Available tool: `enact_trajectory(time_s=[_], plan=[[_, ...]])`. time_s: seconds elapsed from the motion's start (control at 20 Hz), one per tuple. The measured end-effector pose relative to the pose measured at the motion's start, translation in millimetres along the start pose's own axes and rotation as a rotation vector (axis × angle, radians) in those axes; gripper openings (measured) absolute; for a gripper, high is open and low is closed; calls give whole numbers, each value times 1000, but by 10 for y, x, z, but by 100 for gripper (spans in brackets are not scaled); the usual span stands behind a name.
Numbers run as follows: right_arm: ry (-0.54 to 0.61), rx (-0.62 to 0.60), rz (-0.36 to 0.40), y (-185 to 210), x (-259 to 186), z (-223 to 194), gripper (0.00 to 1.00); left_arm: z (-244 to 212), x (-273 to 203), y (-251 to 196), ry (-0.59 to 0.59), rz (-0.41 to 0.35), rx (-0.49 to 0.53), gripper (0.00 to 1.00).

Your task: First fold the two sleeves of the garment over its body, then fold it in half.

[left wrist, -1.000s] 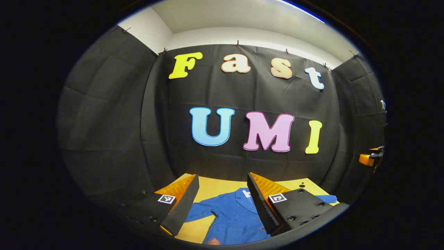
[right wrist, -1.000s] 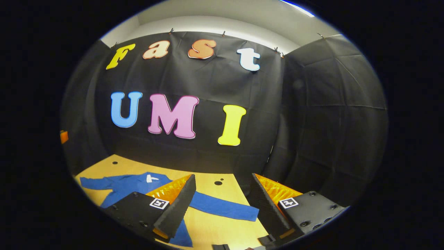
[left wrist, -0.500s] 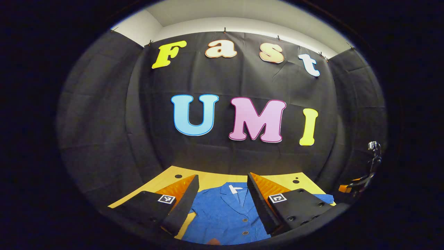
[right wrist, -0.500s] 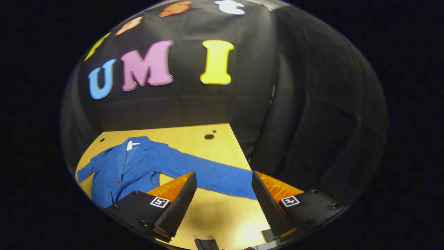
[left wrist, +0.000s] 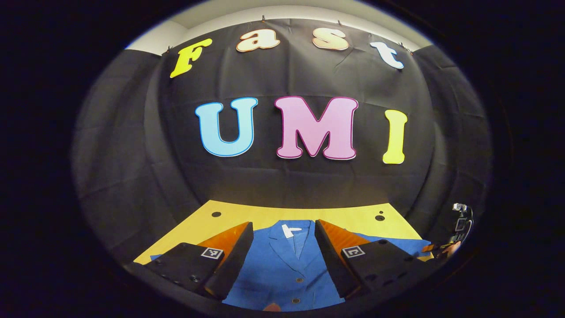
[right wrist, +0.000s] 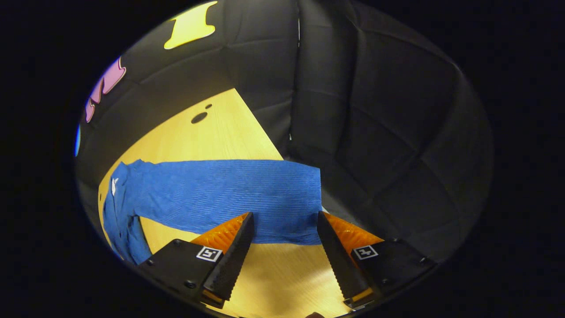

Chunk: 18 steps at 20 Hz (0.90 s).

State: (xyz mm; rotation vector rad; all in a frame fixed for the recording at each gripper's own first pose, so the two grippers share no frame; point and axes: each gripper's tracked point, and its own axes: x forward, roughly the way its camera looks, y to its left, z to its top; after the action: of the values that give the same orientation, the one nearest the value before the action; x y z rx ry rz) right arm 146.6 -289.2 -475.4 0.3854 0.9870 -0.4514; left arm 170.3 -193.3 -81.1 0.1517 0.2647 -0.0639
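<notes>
Blue shirt (left wrist: pixel 287 265) lies flat on the yellow table (left wrist: pixel 247 216), collar toward the back wall, buttons up the front. Left gripper (left wrist: pixel 282 258) hangs above the shirt's chest with its jaws apart, nothing between them. Right gripper (right wrist: pixel 282 251) is over the table by the cuff end of the shirt's outstretched sleeve (right wrist: pixel 229 194), jaws apart and empty, sleeve edge just ahead of the fingertips.

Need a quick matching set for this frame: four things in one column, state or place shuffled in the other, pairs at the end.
1. right gripper
2. sleeve
3. collar
4. table

A. bare wood, two dark holes near its far edge
B. open, cuff end between its fingers
C. seen between the left gripper's fingers
D. stretched out flat, unfolded

Pairs: 1-B, 2-D, 3-C, 4-A
</notes>
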Motion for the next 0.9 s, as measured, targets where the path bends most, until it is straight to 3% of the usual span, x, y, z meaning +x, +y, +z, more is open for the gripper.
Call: enact_trajectory(time_s=[0.05, 0.15, 0.2, 0.3, 0.4, 0.45, 0.5, 0.6, 0.7, 0.9], plan=[[43, -7, -22, -18, 62, -50, 92, 12, 39, -15, 0, 0, 7, 80], [12, -21, -38, -13, 114, 36, 92, 18, 96, -35, 1, 0, 9, 80], [25, -24, -44, -30, 70, -1, 81, 14, 116, -42, 1, -4, 4, 80], [27, -30, -25, -56, 59, -4, 78, -38, 135, -57, 9, -18, -8, 80], [3, 11, -27, -9, 99, 78, 14, -76, 120, -24, 20, -28, -12, 80], [24, 20, -31, 8, 70, 35, 14, -60, 99, 11, 11, -33, -11, 80], [21, 23, -28, 23, 92, 65, 5, -21, 76, 65, 5, -37, -4, 80], [-11, 4, -13, 91, -90, 159, 1, 31, 21, 220, -15, -43, 19, 80], [-73, -50, -20, 133, -270, 344, 1, 72, -9, 398, -34, -45, 30, 80], [-177, -27, -5, 444, -941, 650, 1, 19, -108, 765, -40, -44, -29, 80]])
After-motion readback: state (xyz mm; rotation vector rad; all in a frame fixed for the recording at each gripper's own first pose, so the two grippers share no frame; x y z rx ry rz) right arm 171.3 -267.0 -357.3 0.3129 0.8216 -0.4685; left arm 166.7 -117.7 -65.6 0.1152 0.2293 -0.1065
